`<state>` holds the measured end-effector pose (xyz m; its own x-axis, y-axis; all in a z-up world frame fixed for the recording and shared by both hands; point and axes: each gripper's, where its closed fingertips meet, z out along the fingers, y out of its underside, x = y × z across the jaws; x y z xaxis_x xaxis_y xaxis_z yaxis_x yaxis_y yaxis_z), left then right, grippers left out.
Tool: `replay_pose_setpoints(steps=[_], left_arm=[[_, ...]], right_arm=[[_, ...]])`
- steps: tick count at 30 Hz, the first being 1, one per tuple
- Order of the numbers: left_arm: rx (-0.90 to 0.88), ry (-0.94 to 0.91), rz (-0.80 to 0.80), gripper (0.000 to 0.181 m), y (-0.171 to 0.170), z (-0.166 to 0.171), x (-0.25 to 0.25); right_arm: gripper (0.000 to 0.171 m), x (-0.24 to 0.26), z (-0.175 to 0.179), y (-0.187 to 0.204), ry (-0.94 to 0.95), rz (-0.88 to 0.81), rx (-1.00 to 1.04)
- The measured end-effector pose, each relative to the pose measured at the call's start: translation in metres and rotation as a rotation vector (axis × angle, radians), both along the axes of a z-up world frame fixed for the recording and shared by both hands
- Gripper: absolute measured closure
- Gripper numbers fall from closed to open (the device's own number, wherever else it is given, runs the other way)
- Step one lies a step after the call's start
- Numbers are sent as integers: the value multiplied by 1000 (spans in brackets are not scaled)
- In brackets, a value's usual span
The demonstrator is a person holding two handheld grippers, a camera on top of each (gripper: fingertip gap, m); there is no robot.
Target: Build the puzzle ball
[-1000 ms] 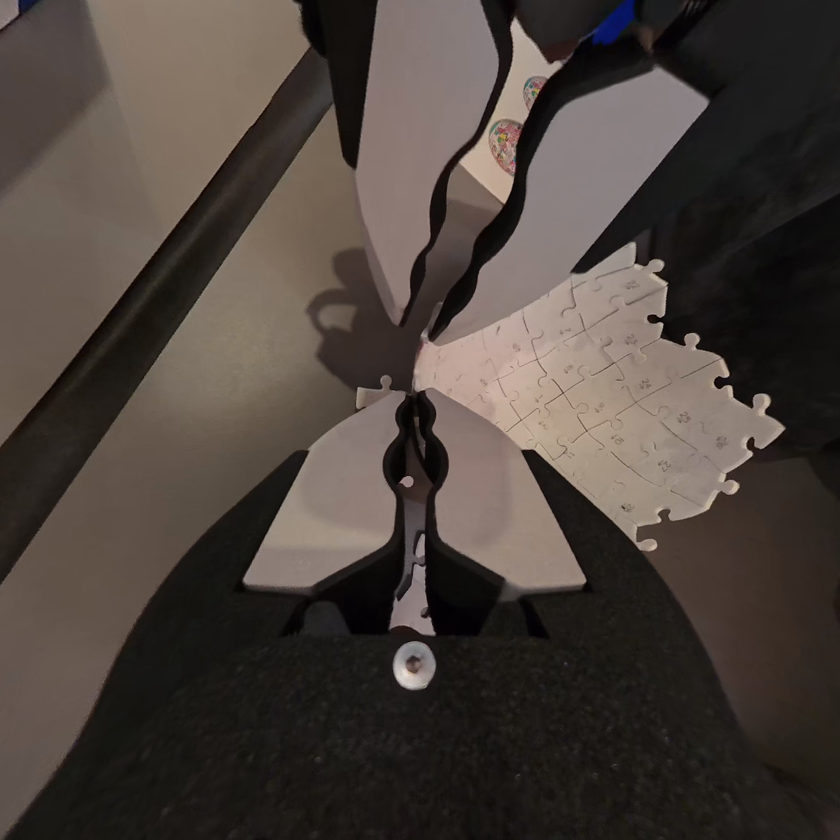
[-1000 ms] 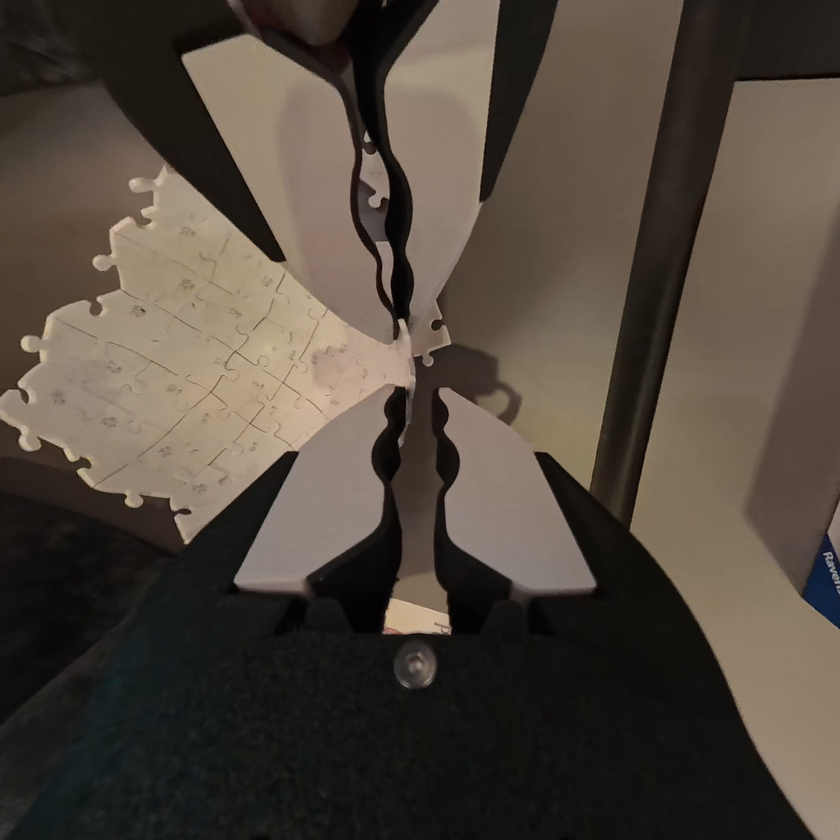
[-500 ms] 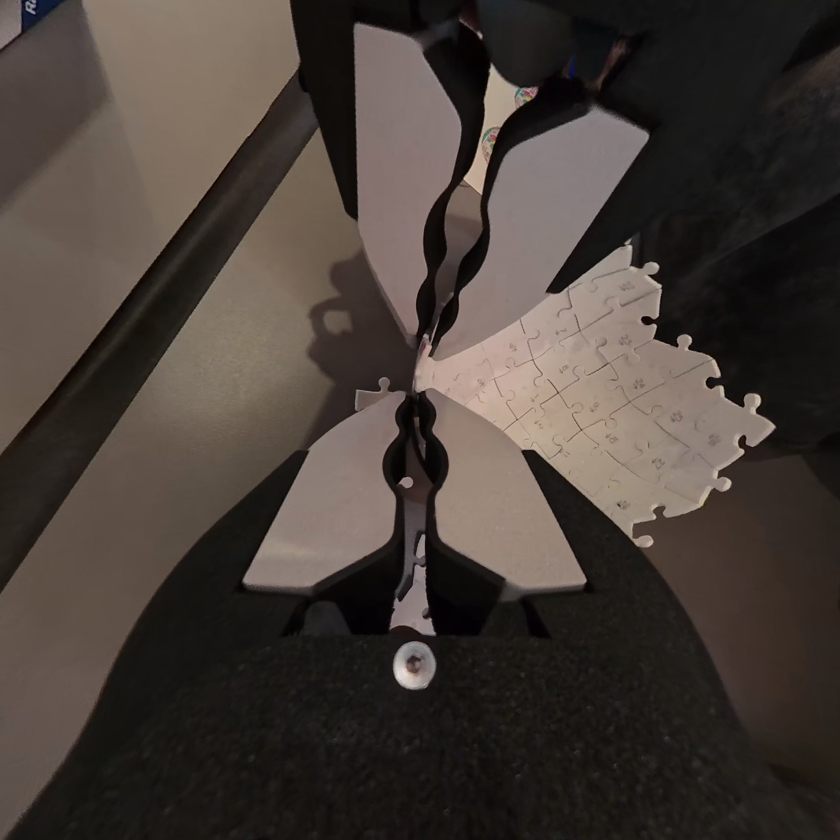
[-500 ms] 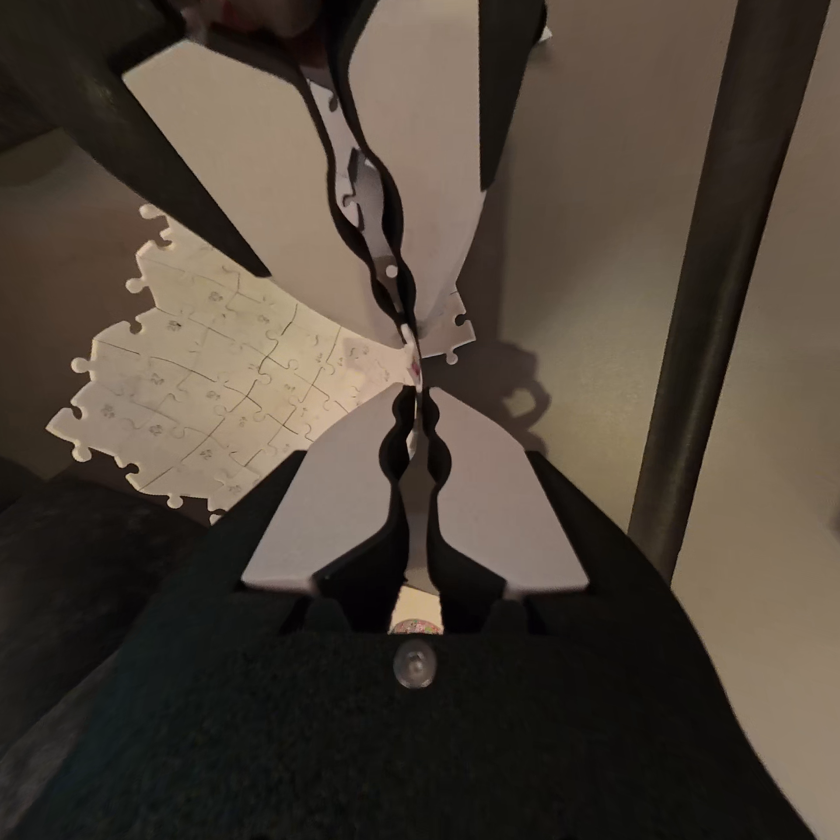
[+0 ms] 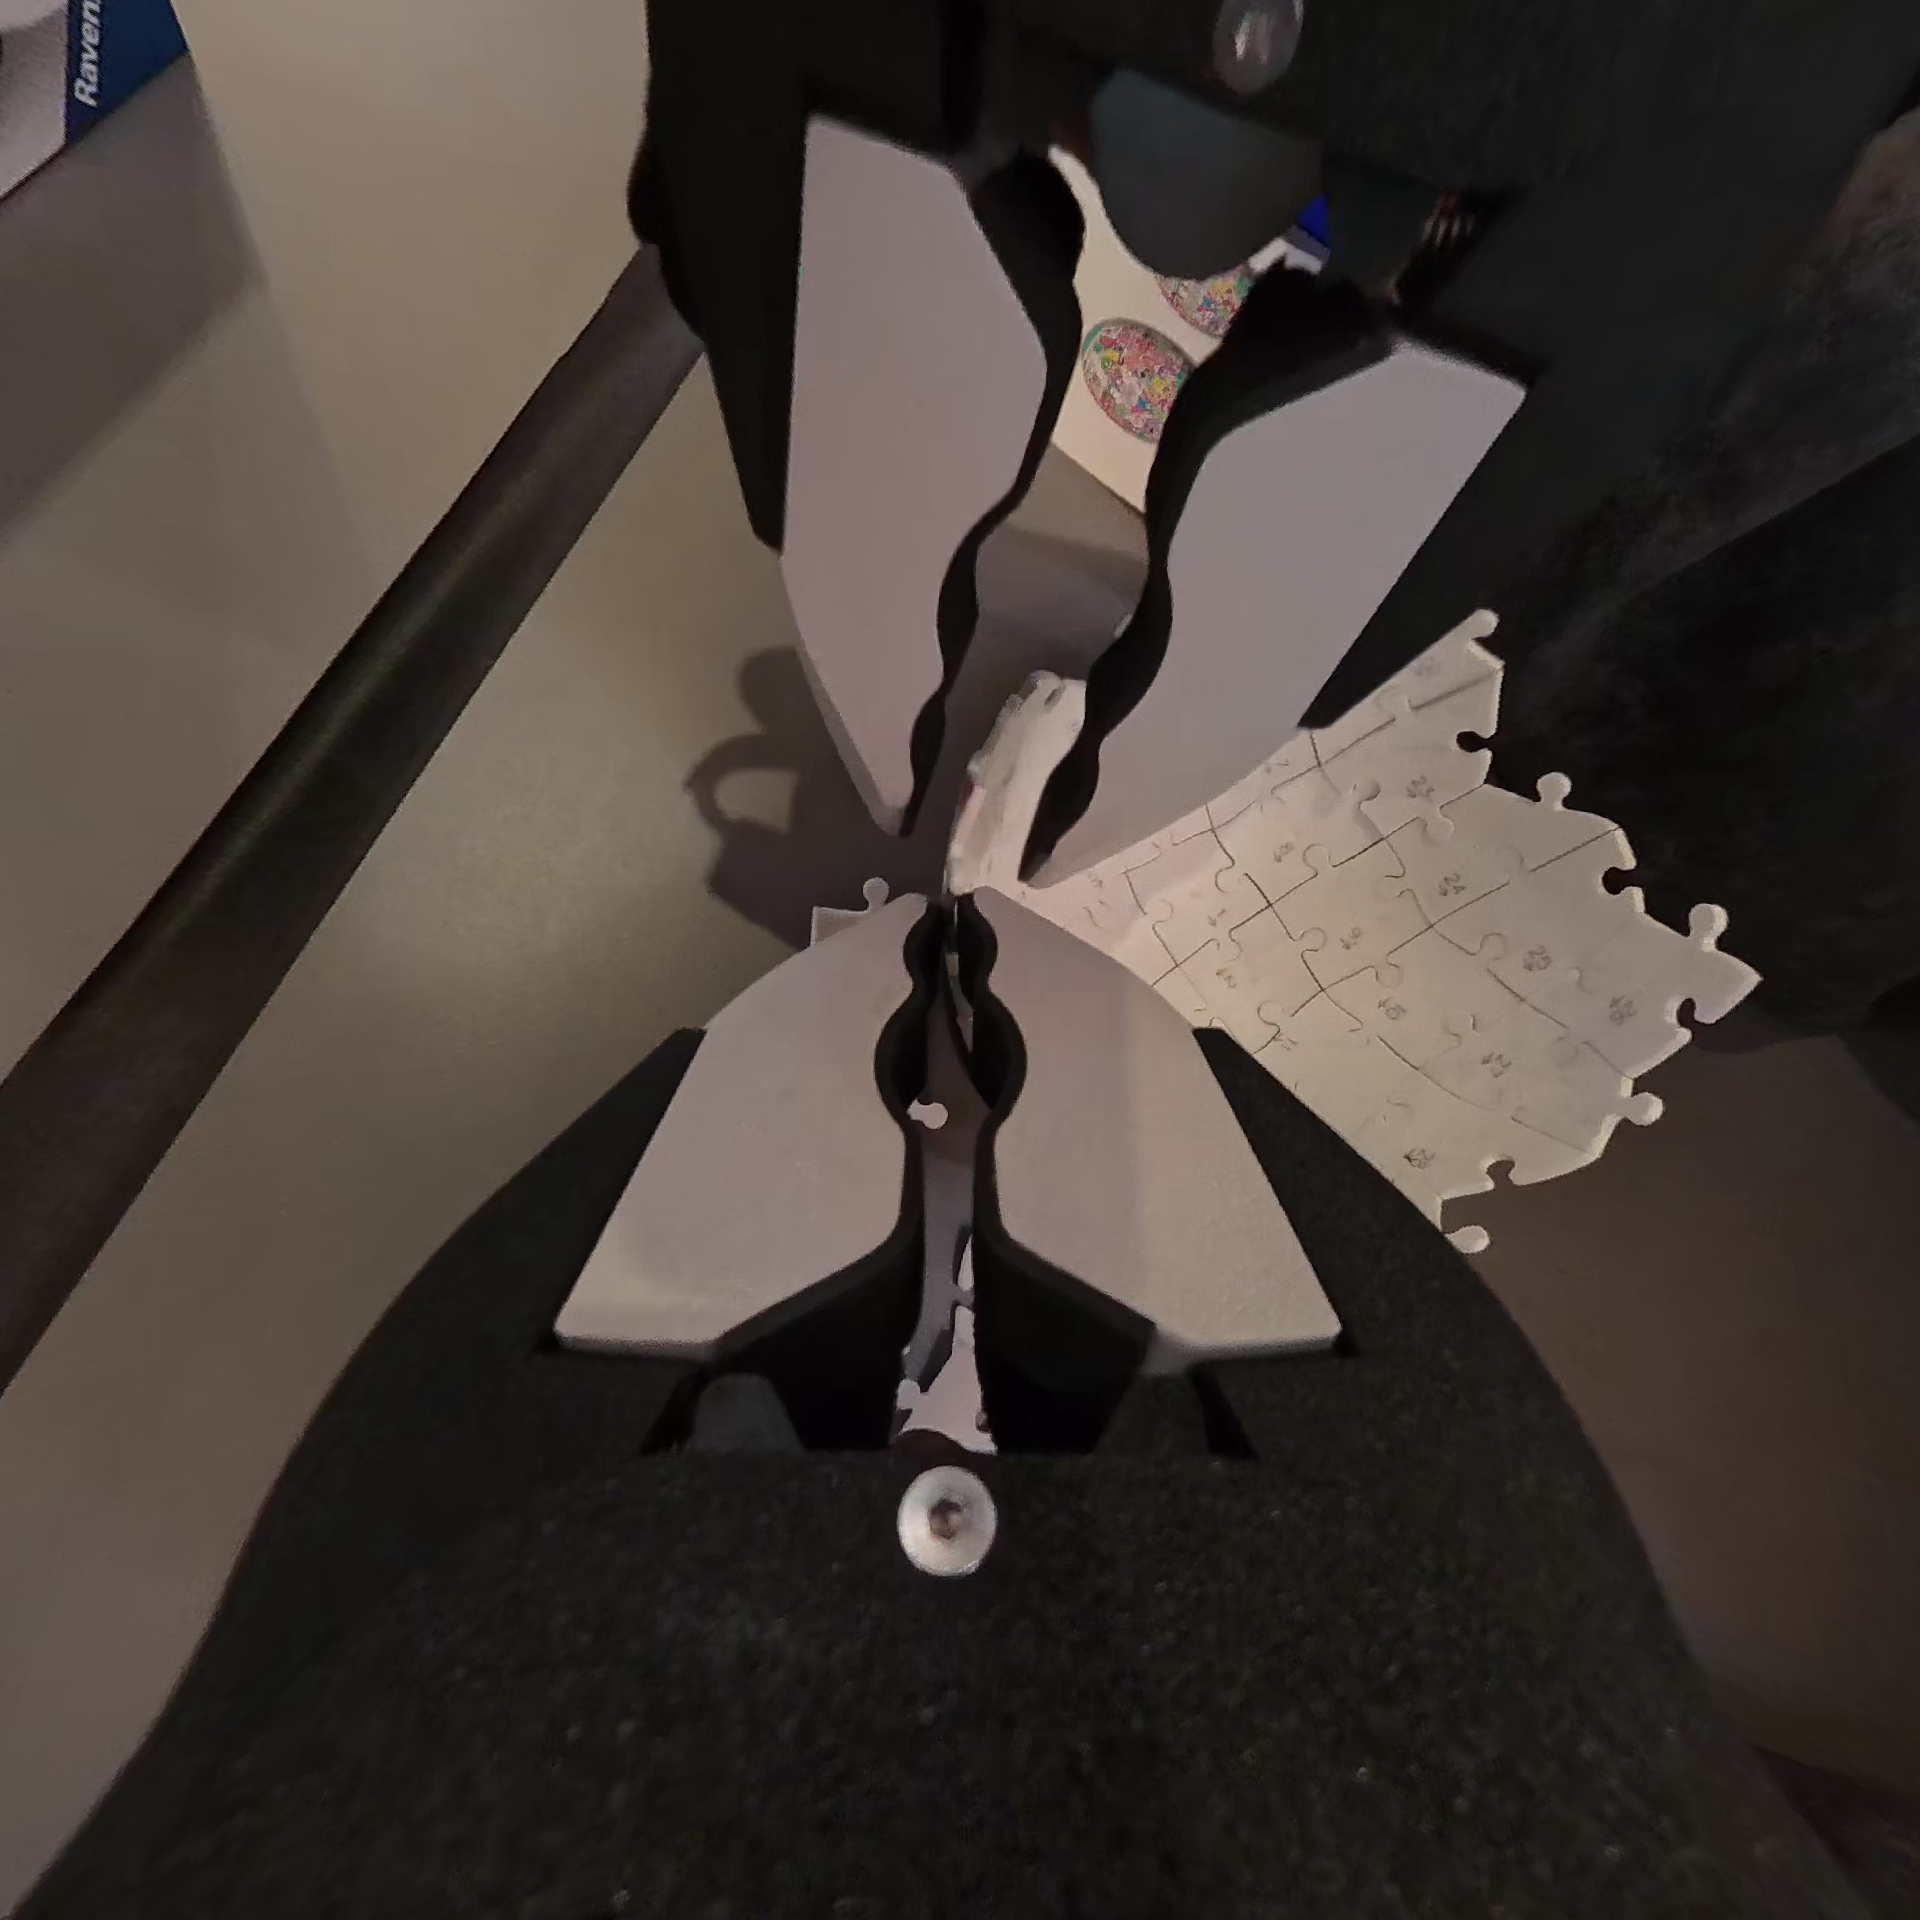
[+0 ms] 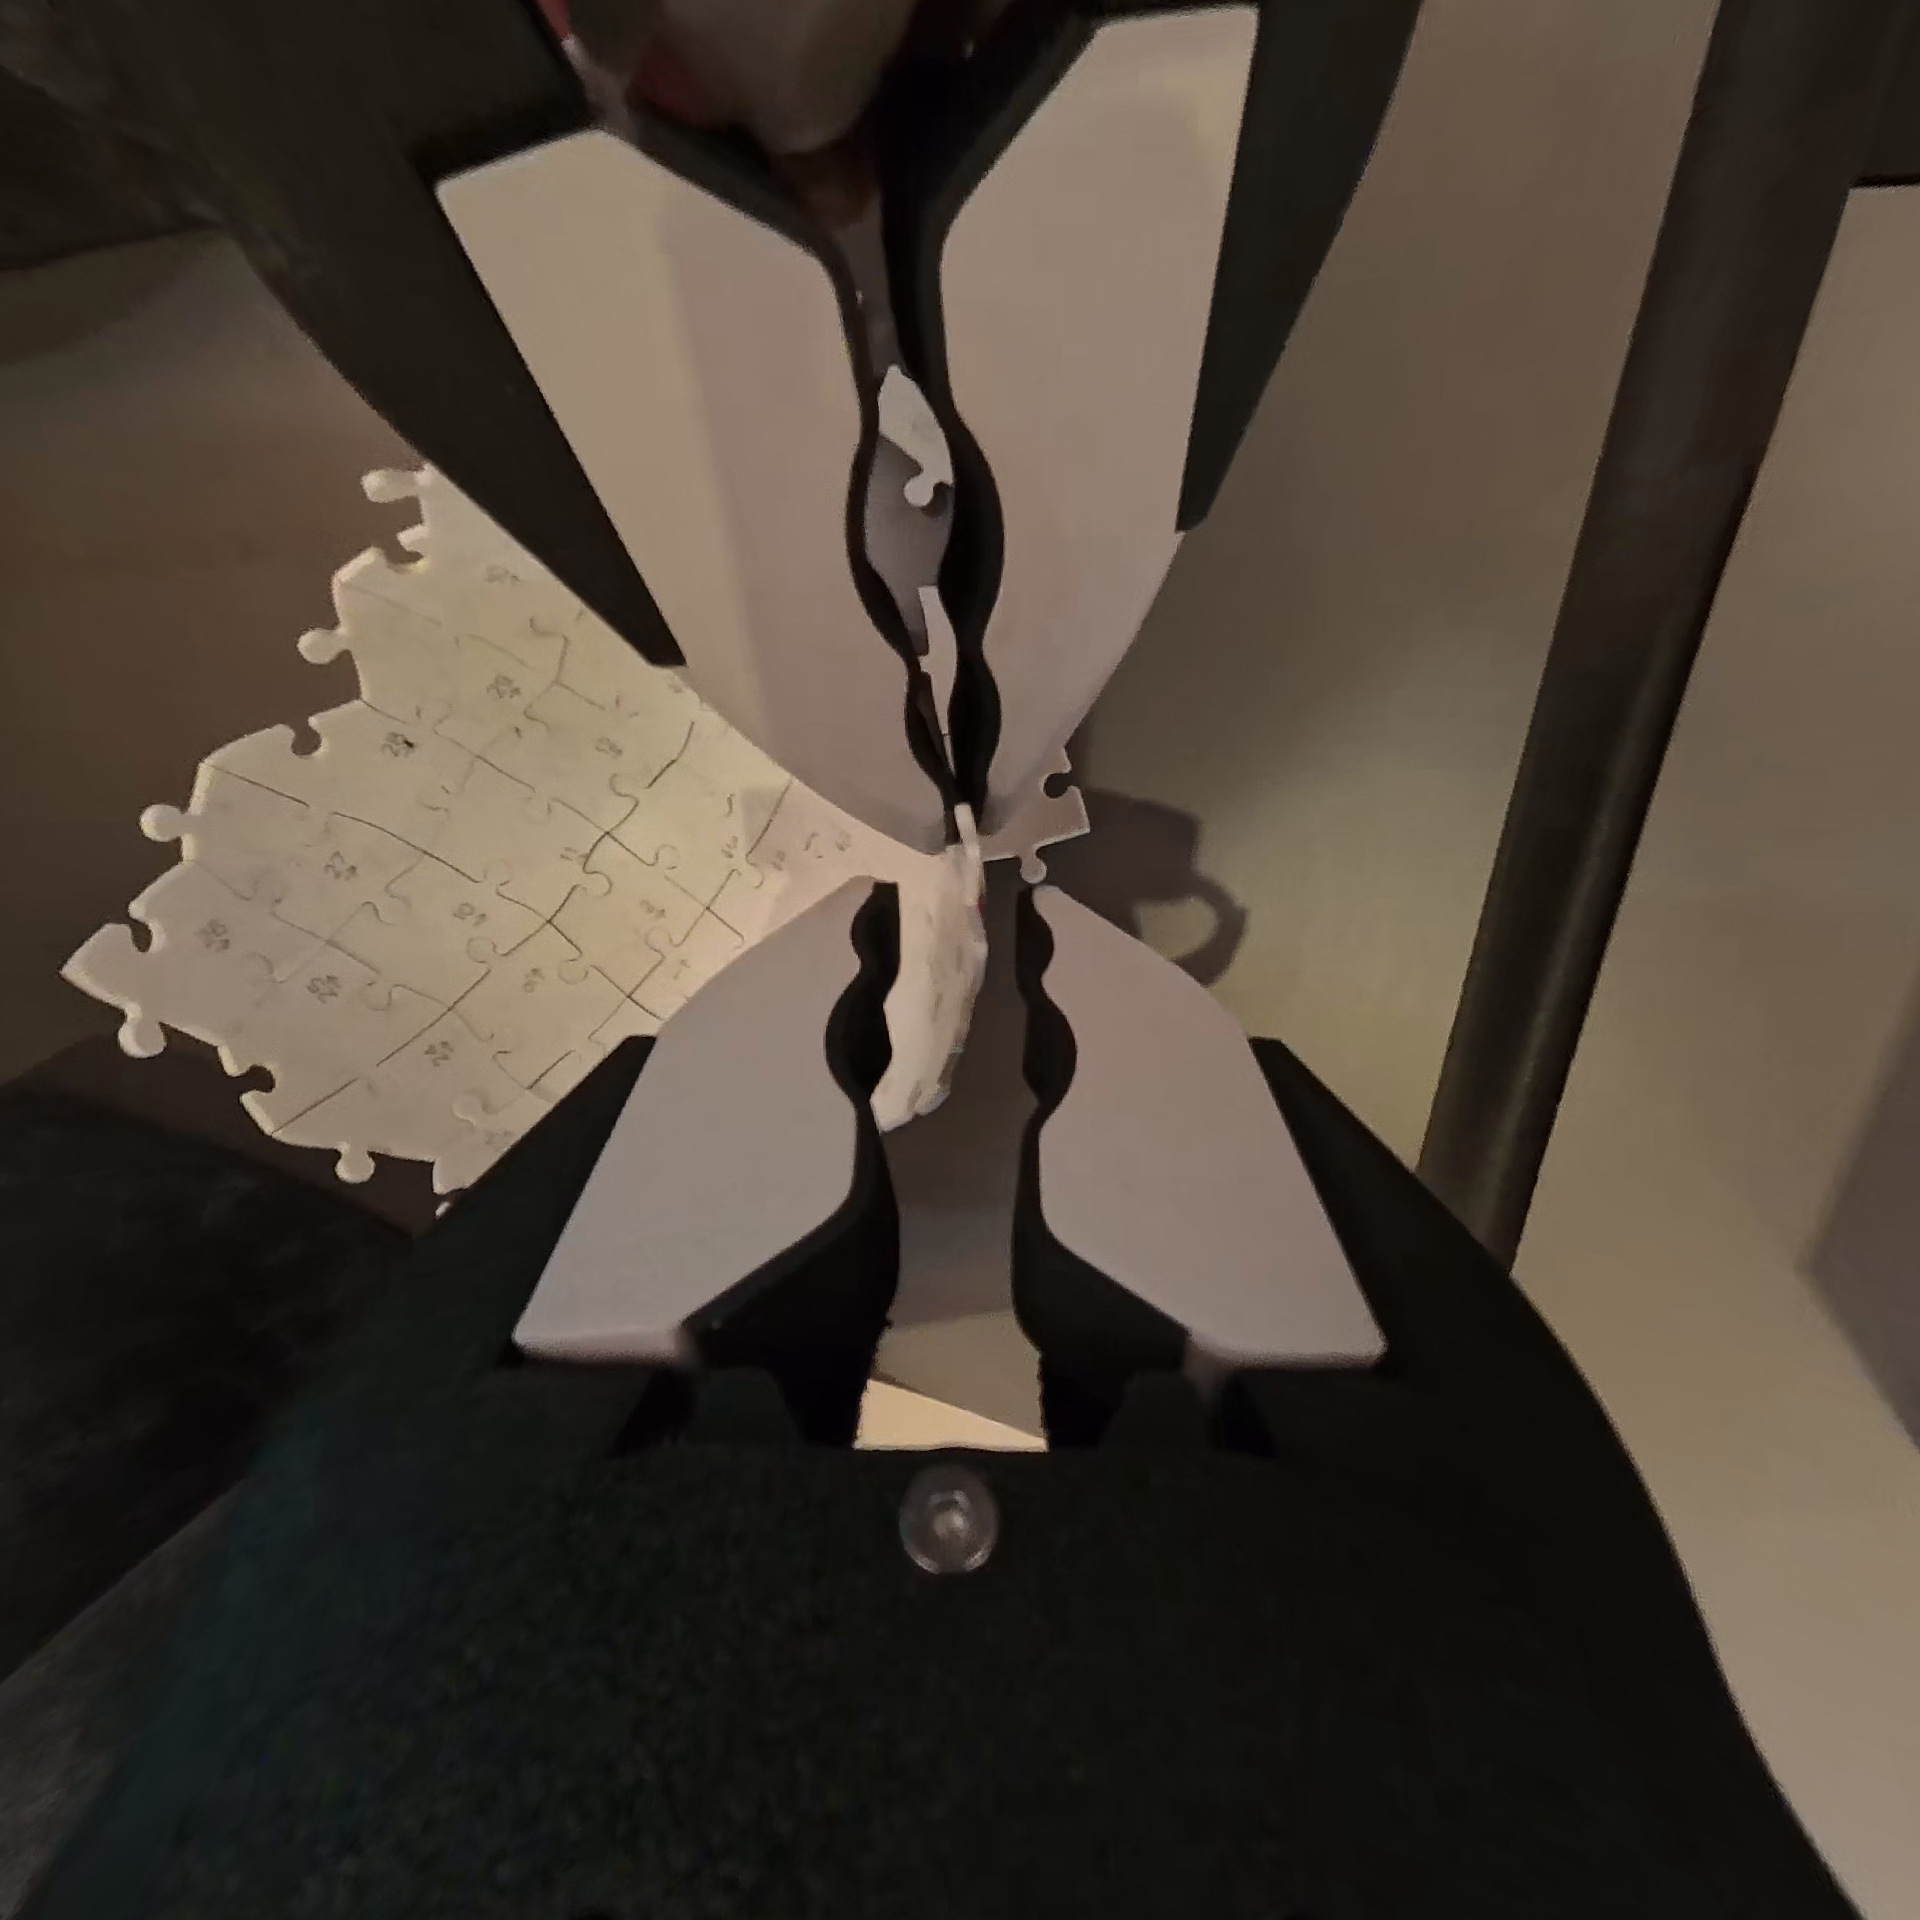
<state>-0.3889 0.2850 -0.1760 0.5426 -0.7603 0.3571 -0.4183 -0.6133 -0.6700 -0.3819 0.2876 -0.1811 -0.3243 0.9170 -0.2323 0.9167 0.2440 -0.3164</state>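
Two handheld grippers meet tip to tip over a pale beige tabletop point(image 5: 260, 1195). Going left to right in the left wrist view: a blue-and-white cardboard box point(image 5: 83, 83) sits at the far upper left corner, and a dark metal bar point(image 5: 312, 748) runs diagonally across the surface. At centre, the left gripper point(image 5: 948, 914), with grey fingers and black wavy pads, is clamped narrowly on the edge of the curved white assembled puzzle-ball section point(image 5: 1434, 966), which fans out to the right, plain numbered side showing, held clear of the tabletop. Opposite, the right gripper point(image 5: 971, 831) points back toward the camera, its jaws parted, with a single loose-looking white puzzle piece point(image 5: 1013, 769) between them at the section's edge. In the right wrist view the section point(image 6: 436, 914) lies to the left, the right gripper point(image 6: 956, 914) stands moderately open around the white piece point(image 6: 940, 997), touching only the left pad, and the left gripper point(image 6: 951, 800) is closed on the section's rim. Whether the piece is seated cannot be told.
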Motion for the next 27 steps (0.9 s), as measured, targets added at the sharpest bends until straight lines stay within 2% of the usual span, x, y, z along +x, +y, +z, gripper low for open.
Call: replay_pose_setpoints(steps=[5,9,17,23,27], left_arm=[[-4,-37,-6,179,0,2,0],[-5,-63,-4,178,0,2,-1],[-82,-179,-41,165,-8,8,-1],[-57,-127,-37,169,-6,4,-2],[-69,-125,-43,168,-7,3,-5]], right_arm=[[153,2,-7,4,-37,4,36],[165,3,-8,1,-63,28,36],[165,2,-8,0,-76,31,58],[152,0,-7,7,-47,28,123],[142,3,8,13,-18,-1,185]])
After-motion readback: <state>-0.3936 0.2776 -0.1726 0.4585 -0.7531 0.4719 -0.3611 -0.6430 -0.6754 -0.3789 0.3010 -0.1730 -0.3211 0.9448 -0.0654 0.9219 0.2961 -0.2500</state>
